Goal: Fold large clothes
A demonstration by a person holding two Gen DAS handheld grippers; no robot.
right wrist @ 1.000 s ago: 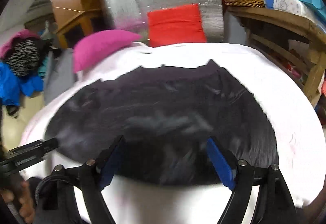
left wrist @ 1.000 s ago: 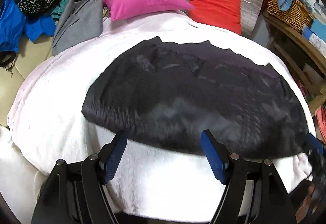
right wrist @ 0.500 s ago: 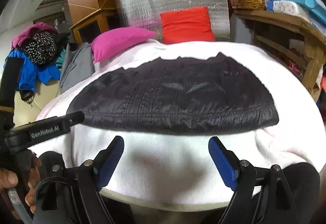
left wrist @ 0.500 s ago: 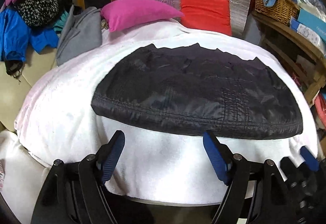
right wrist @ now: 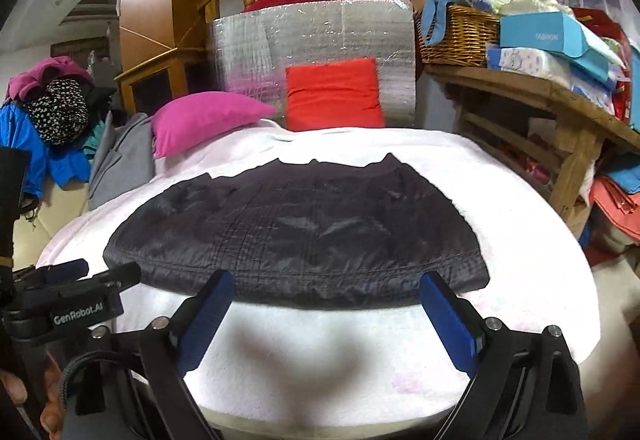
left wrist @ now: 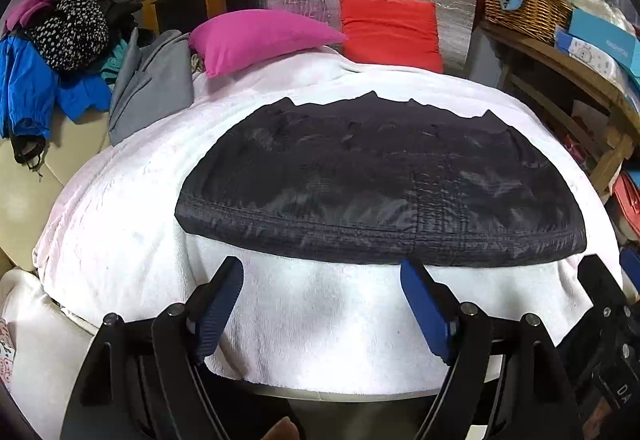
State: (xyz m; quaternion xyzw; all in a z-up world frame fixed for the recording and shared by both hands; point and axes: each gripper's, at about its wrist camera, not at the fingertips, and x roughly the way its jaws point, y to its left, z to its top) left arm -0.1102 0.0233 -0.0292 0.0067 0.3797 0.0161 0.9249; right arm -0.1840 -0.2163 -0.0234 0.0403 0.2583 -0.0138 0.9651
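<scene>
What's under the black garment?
The black garment lies flat on a white blanket, which shows all round its edges. Whatever the blanket itself covers is hidden, and so is anything between the garment's layers.

Open left tongs empty, near black garment.

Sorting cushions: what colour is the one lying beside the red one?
Magenta pink cushion, clearest in the left wrist view.

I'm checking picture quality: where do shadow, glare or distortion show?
Left wrist view: sharp, the white blanket bulges from fisheye, corners black. Right wrist view: a soft dark shadow on the blanket between the fingers, glare on the silver foil mat.
</scene>
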